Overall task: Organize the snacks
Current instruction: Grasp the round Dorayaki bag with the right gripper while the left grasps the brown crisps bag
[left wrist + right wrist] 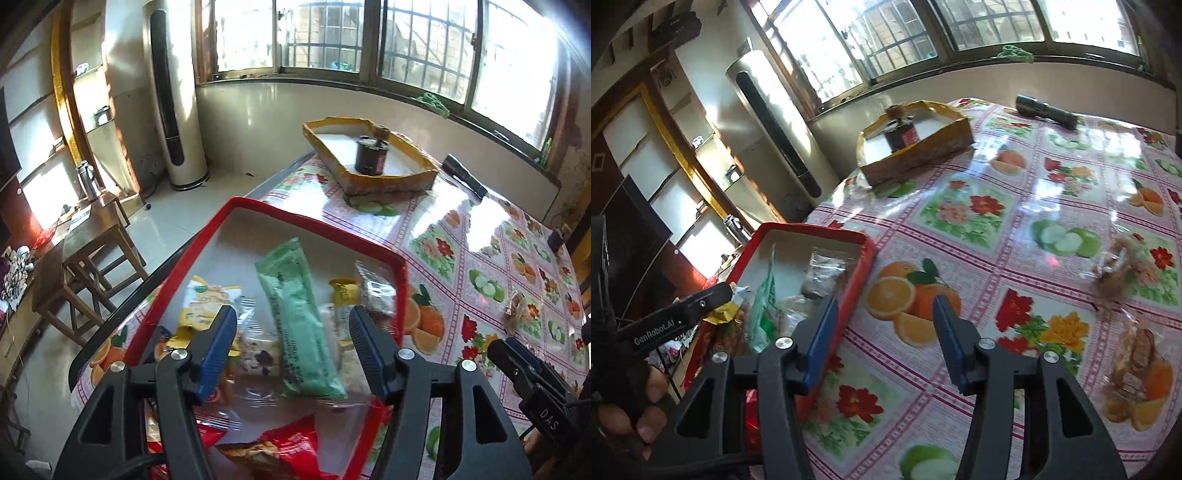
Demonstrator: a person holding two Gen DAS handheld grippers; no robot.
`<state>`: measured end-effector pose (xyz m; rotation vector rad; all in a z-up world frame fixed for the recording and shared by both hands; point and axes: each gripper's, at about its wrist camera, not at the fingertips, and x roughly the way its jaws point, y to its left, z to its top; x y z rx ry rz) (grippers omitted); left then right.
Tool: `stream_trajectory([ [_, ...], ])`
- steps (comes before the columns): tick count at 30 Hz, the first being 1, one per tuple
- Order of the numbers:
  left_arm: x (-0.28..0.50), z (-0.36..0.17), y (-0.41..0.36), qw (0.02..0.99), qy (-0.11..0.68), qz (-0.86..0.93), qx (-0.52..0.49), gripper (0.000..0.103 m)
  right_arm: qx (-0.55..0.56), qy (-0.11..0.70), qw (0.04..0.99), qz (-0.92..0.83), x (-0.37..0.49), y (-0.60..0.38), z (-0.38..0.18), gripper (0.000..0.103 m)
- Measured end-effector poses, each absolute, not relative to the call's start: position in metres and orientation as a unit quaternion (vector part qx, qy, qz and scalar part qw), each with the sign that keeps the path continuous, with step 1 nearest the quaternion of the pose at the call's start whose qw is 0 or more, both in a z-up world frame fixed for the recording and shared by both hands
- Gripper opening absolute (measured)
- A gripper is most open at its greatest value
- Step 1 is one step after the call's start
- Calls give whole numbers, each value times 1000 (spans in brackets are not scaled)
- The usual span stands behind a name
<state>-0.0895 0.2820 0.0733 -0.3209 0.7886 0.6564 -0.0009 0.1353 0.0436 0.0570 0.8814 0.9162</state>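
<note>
A red tray (314, 221) holds several wrapped snacks, among them a long green packet (303, 325), yellow packets (207, 306) and a red bag (291, 446). My left gripper (293, 314) hovers over the tray, open, with the green packet lying loose below and between its blue pads. My right gripper (884, 306) is open over the fruit-print tablecloth, just right of the red tray (812, 227), with nothing between its fingers. Two clear-wrapped snacks lie on the cloth to the right, one (1137, 365) near and one (1119, 269) farther back.
A yellow box (391, 184) with a dark jar (369, 158) stands at the table's far side, and a black flashlight (465, 175) lies beside it. The table's left edge runs close to the tray. A wooden stool (92, 251) and a tower fan (177, 110) stand on the floor beyond.
</note>
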Motion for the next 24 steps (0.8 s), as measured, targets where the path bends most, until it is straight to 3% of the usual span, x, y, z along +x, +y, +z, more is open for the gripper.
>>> stream_trajectory([
  [13,-10,64,191,881,422,189,-101,66,46,424,856,293,21,-14,22,59],
  [22,50,52,164,879,457,110,-85,66,8,436,851,292,52,-10,12,61],
  [24,64,48,162,874,468,98,-89,66,0,435,851,294,57,-7,9,66],
])
